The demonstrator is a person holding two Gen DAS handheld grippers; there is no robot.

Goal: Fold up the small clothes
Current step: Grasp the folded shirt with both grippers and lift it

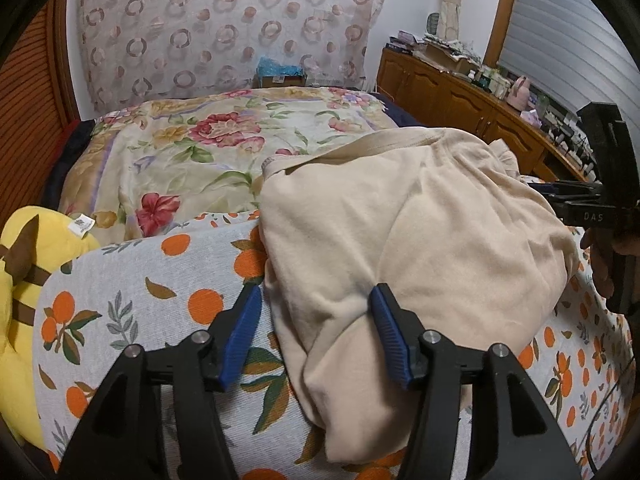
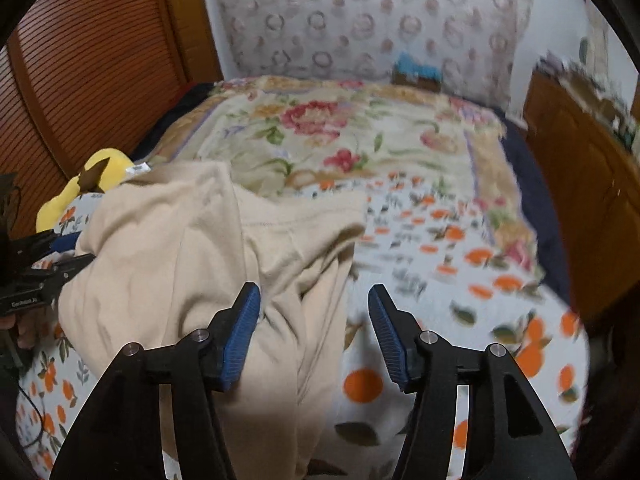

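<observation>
Lying in a loose, bunched heap on the orange-print sheet (image 1: 132,300) of the bed is the cream garment (image 1: 420,240), its ribbed neckline turned toward the far end. The left tool (image 1: 316,330) hangs over the garment's near edge with its jaws partly spread; cloth lies between the blue pads (image 1: 388,336), but they do not press on it. The right tool (image 2: 312,330) stands at the garment's other side, jaws parted about as far, a fold of the cloth under its inner pad and nothing gripped. Beyond the garment spreads a flowered blanket (image 1: 208,140), and beyond that a ring-patterned curtain (image 1: 224,24). A yellow plush toy (image 1: 36,264) sits off the garment's left side, and a wooden cabinet (image 1: 460,104) with cluttered top runs along its right.
</observation>
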